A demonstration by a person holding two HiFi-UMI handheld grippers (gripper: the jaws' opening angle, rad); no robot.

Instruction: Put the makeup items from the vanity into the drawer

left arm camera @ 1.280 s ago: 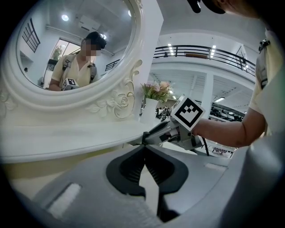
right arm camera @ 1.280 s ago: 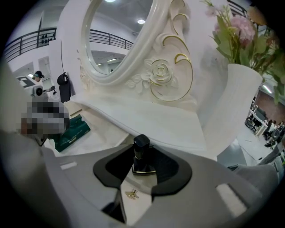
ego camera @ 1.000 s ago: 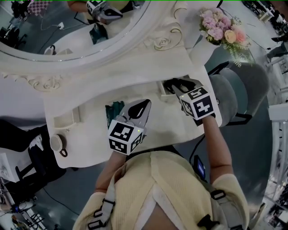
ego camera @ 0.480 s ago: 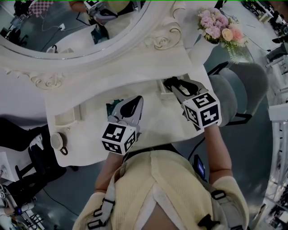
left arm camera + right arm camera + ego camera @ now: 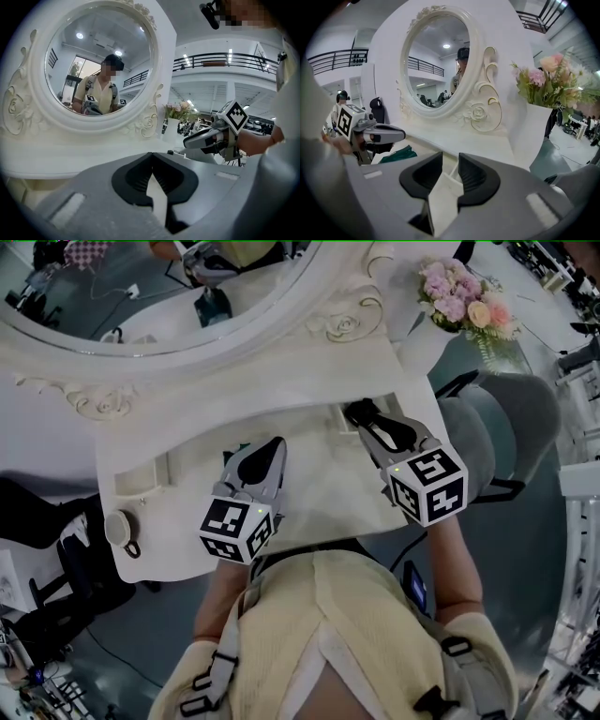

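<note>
**Both grippers empty over the vanity, green item not yet picked**

Head view: the left gripper (image 5: 270,448) sits over the green makeup item (image 5: 231,452) on the white vanity (image 5: 309,381). Only a dark green sliver shows at the jaws' left side. The right gripper (image 5: 358,416) has its tips at the small open drawer (image 5: 335,420) on the vanity's right side. Flowers (image 5: 461,298) stand at the far right corner.
vs. a second ago: the left gripper has shifted left and covers more of the green item. The right gripper's cube sits lower right, pulled back from the drawer.

Left gripper view: the jaw tips meet and nothing is between them. Mirror (image 5: 98,61) ahead, right gripper off to the right.

Right gripper view: the jaws are a narrow gap apart and have just been closing. Nothing is held, and only the white drawer edge shows through the gap. The green item lies flat on the vanity top, dark teal and crumpled-looking, just beside the left gripper's jaws. I can't tell whether they touch.
</note>
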